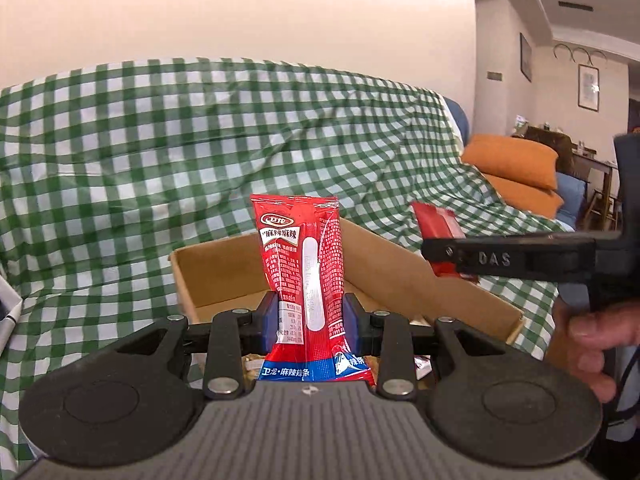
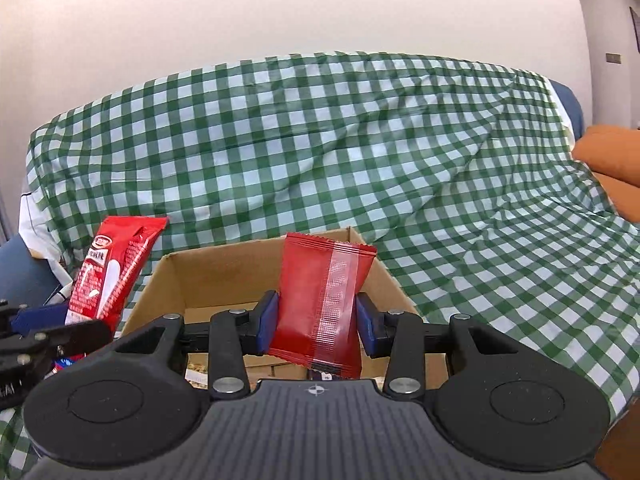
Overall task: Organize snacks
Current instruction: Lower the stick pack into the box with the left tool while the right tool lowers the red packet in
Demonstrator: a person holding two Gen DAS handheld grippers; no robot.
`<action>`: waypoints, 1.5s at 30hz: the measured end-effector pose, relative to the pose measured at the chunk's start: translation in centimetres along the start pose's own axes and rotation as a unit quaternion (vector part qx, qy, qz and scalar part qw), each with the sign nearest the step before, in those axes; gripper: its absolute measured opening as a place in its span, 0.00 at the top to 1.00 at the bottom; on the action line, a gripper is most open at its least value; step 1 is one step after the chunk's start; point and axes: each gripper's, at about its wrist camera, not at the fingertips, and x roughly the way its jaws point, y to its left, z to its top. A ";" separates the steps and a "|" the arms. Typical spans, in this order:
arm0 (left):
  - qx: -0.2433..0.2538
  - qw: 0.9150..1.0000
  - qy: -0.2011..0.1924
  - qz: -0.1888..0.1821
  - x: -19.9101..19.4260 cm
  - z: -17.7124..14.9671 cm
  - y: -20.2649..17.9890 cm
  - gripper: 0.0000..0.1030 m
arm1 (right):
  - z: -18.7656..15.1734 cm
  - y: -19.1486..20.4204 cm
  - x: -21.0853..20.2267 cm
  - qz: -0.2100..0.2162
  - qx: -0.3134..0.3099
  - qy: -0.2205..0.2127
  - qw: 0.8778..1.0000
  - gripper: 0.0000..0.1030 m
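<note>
My left gripper (image 1: 307, 322) is shut on a tall red and blue spicy-strip snack packet (image 1: 302, 256), held upright above an open cardboard box (image 1: 224, 268). My right gripper (image 2: 316, 322) is shut on a plain dark red snack packet (image 2: 320, 300), also held above the box (image 2: 224, 276). The right gripper with its red packet (image 1: 438, 224) shows at the right of the left wrist view. The left gripper's packet (image 2: 110, 268) shows at the left of the right wrist view. Several snacks lie in the box bottom, mostly hidden.
A green and white checked cloth (image 1: 160, 140) covers the sofa behind and around the box. Orange cushions (image 1: 516, 164) lie at the right. A person's hand (image 1: 596, 332) holds the right gripper's handle. A wall stands behind the sofa.
</note>
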 end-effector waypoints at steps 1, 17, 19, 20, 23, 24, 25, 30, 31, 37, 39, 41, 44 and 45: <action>0.003 1.000 0.000 -0.002 0.0 0.0 -0.2 0.64 | 0.0 0.0 0.0 0.000 0.000 -0.002 1.000 0.58; 0.009 1.000 0.001 -0.009 0.3 -0.1 -0.3 0.64 | 0.0 0.2 -0.2 -0.003 -0.014 -0.008 1.000 0.58; 0.008 1.000 0.001 -0.010 0.3 -0.1 -0.3 0.64 | 0.0 0.3 -0.3 -0.003 -0.013 -0.009 1.000 0.58; 0.008 1.000 0.001 -0.010 0.2 -0.2 -0.3 0.64 | 0.0 0.4 -0.3 -0.003 -0.015 -0.009 1.000 0.58; 0.008 1.000 0.002 -0.012 0.3 -0.2 -0.3 0.64 | 0.0 0.4 -0.3 -0.001 -0.019 -0.011 1.000 0.58; 0.009 1.000 0.002 -0.012 0.2 -0.2 -0.3 0.64 | 0.0 0.5 -0.3 0.000 -0.021 -0.011 1.000 0.58; 0.008 1.000 0.002 -0.012 0.3 -0.3 -0.3 0.64 | 0.0 0.5 -0.3 0.000 -0.023 -0.011 1.000 0.58; 0.006 1.000 0.003 -0.013 0.3 -0.3 -0.2 0.64 | 0.0 0.6 -0.3 0.001 -0.028 -0.014 1.000 0.58; 0.007 1.000 0.003 -0.013 0.3 -0.3 -0.2 0.64 | 0.0 0.7 -0.3 0.001 -0.029 -0.014 0.999 0.58; 0.008 1.000 0.002 -0.015 0.3 -0.3 -0.4 0.64 | -0.1 0.8 -0.3 0.001 -0.036 -0.015 0.999 0.58; 0.007 1.000 0.002 -0.017 0.2 -0.3 -0.4 0.64 | -0.1 0.9 -0.4 0.000 -0.037 -0.016 0.999 0.58; 0.006 1.000 0.003 -0.020 0.2 -0.3 -0.4 0.60 | -0.2 0.9 -0.4 -0.002 -0.038 -0.016 0.999 0.57; 0.001 1.000 0.007 -0.022 0.2 -0.2 -0.3 0.53 | -0.3 1.0 -0.2 -0.007 -0.040 -0.010 0.999 0.52; 0.000 1.000 0.008 -0.022 0.2 -0.2 -0.3 0.53 | -0.4 1.1 0.1 -0.008 -0.040 -0.001 0.999 0.47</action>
